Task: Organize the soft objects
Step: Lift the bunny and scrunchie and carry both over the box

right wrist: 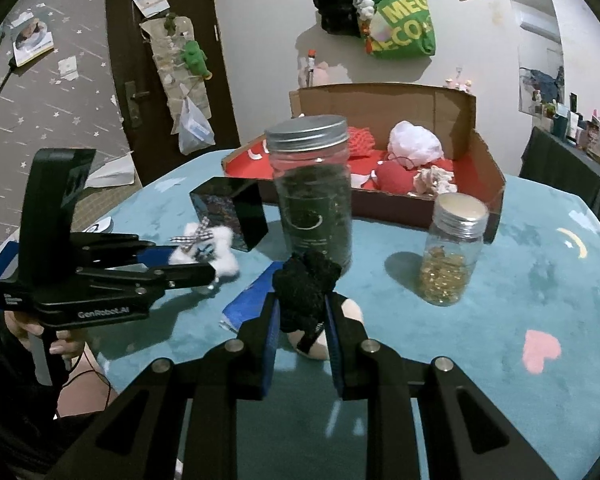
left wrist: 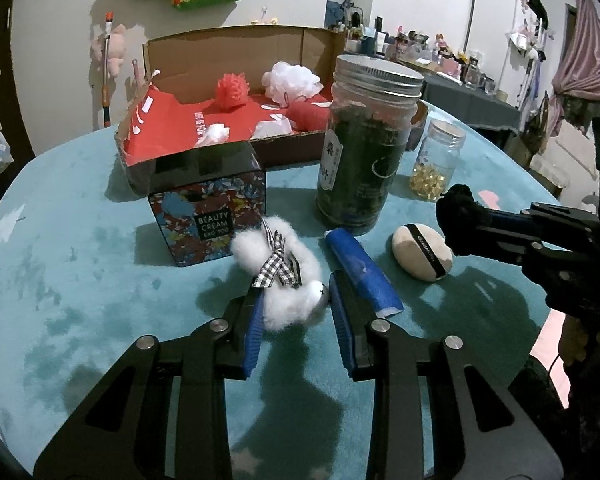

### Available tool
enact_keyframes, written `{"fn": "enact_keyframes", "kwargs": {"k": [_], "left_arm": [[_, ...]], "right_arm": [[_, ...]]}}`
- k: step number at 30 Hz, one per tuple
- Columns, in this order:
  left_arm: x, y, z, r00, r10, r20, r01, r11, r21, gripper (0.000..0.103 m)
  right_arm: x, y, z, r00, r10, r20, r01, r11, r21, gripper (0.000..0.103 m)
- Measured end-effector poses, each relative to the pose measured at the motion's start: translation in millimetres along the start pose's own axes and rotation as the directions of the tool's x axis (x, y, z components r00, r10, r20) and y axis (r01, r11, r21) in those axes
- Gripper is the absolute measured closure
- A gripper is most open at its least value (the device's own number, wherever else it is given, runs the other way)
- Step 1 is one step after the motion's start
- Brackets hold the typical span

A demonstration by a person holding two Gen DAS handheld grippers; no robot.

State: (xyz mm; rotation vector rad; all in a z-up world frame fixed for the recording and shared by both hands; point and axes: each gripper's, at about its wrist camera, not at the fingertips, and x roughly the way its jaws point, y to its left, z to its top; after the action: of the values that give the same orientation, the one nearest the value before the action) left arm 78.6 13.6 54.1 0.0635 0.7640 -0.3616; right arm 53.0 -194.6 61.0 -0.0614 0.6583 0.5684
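Observation:
A white fluffy plush toy [left wrist: 288,280] with a checked ribbon lies on the teal table, and my left gripper [left wrist: 296,304] is shut on its lower end. The same plush toy [right wrist: 216,248] shows in the right wrist view, held by the left gripper [right wrist: 204,268]. My right gripper [right wrist: 302,312] is shut on a black fuzzy soft object [right wrist: 304,284], lifted off the table; in the left wrist view that black soft object [left wrist: 458,216] sits in the right gripper [left wrist: 466,222]. A beige powder puff [left wrist: 422,252] with a black band lies on the table.
A cardboard box [left wrist: 228,52] with a red lining holds red and white mesh puffs [left wrist: 290,80]. A floral tin [left wrist: 212,208], a tall jar of dark leaves [left wrist: 364,152], a small jar of gold capsules [left wrist: 436,160] and a blue roll [left wrist: 360,268] stand between.

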Motion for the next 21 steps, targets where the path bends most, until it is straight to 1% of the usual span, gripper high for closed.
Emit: {"fn": "enact_keyframes", "kwargs": {"k": [7,13,17,21], "left_arm": [[-10,-4,8,1.000,0.004,0.009,-0.005,1.000,0.025,0.074],[-19,-10,27,1.000,-0.001,0.008,0.000,0.997,0.081,0.074],[-16,-12,41,1.000,0.008,-0.017,-0.006,0.993,0.118,0.074],[-8,-10,55,0.998,-0.011,-0.062,0.019,0.991,0.130,0.074]], "right_arm": [[-2,-7,-1,0.999,-0.031,-0.013,0.031,1.000,0.002,0.079],[-4,-11,13,0.995,-0.087,-0.038,0.086,0.996,-0.035,0.079],[-1,-11,24,0.989,-0.134,-0.067,0.128,0.988,-0.083,0.079],[2,-8,35,0.982,-0.165,-0.093,0.151,0.979,-0.139,0.079]]}}
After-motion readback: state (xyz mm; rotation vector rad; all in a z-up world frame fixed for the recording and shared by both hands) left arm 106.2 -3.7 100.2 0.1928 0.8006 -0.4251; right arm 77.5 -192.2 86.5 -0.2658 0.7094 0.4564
